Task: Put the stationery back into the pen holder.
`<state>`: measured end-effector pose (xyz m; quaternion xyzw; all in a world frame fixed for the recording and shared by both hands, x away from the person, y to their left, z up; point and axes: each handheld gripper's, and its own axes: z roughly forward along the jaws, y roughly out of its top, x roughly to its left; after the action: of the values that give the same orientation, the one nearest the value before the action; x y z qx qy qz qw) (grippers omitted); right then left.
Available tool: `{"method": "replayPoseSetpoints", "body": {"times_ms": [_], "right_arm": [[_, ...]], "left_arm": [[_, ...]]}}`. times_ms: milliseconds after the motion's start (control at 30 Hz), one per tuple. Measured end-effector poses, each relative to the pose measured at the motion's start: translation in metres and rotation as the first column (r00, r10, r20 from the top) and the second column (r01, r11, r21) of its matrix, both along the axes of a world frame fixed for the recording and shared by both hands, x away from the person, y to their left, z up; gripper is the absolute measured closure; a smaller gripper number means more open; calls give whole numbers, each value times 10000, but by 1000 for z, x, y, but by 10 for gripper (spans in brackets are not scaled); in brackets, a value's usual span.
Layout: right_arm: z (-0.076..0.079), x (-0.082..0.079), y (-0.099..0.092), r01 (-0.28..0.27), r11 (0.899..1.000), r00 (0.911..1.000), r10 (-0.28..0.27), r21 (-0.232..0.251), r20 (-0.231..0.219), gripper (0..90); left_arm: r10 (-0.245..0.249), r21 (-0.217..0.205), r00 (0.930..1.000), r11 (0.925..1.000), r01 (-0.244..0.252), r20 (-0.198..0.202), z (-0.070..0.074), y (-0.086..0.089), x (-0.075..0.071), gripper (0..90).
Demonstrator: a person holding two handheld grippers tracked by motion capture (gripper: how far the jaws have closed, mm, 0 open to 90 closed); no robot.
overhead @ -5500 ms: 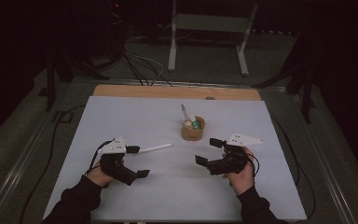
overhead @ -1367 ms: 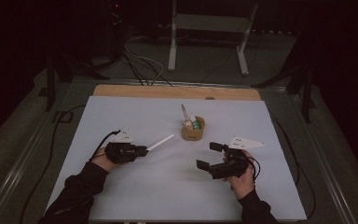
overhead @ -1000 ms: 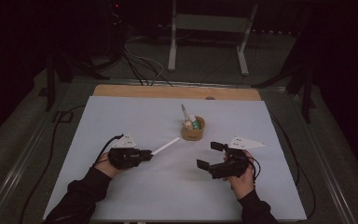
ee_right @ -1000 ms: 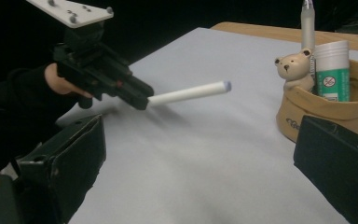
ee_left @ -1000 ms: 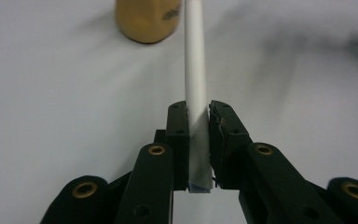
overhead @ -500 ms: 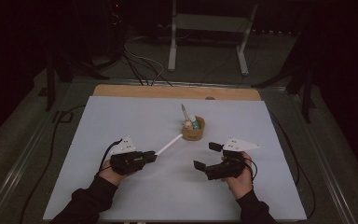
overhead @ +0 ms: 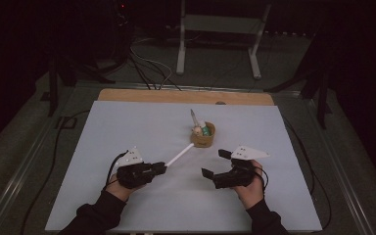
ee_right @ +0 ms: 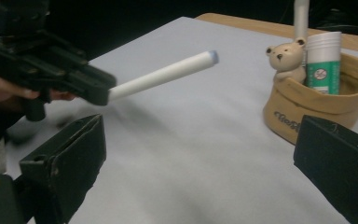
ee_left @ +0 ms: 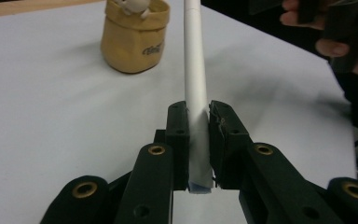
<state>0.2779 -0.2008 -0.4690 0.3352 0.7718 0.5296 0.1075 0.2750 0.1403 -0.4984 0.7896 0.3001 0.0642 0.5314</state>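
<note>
My left gripper [overhead: 162,167] is pinching a white stick [ee_left: 195,70] near its bottom end — both black jaws press on it, one on each side. The stick pokes out straight ahead of my jaws, and its far tip has a bluish end [ee_right: 212,56]. Just past that tip sits the little tan pot [overhead: 203,137], ahead of my gripper and a bit to one side. A tiny bear [ee_right: 285,56], a green-and-white tube [ee_right: 323,58] and another thin stick [overhead: 194,118] are already in it.

My right gripper [overhead: 214,163] is spread wide with nothing in it. It waits beside the pot, apart from it.

I think the job now is to put my stick in the pot. To do it well, I should lift the tip up over the rim first, then tilt the stick so it slides down into the free spot — not onto the bear. I should keep squeezing until the end rests inside, and go slow, because the pot looks light and could tip.
</note>
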Motion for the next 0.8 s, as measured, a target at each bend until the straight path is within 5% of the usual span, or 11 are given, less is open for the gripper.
{"method": "replayPoseSetpoints", "body": {"times_ms": [333, 800], "right_arm": [[2, 0, -3, 459, 9979, 9989, -454, 460, -126, 0], [0, 4, 7, 436, 9928, 9934, -311, 1115, -1108, 0]], "left_arm": [[-123, -29, 9998, 9999, 123, 164, -5, -7, -13, 800], [-326, -671, 9995, 9972, 326, 15, -10, -7, -10, 800]]}}
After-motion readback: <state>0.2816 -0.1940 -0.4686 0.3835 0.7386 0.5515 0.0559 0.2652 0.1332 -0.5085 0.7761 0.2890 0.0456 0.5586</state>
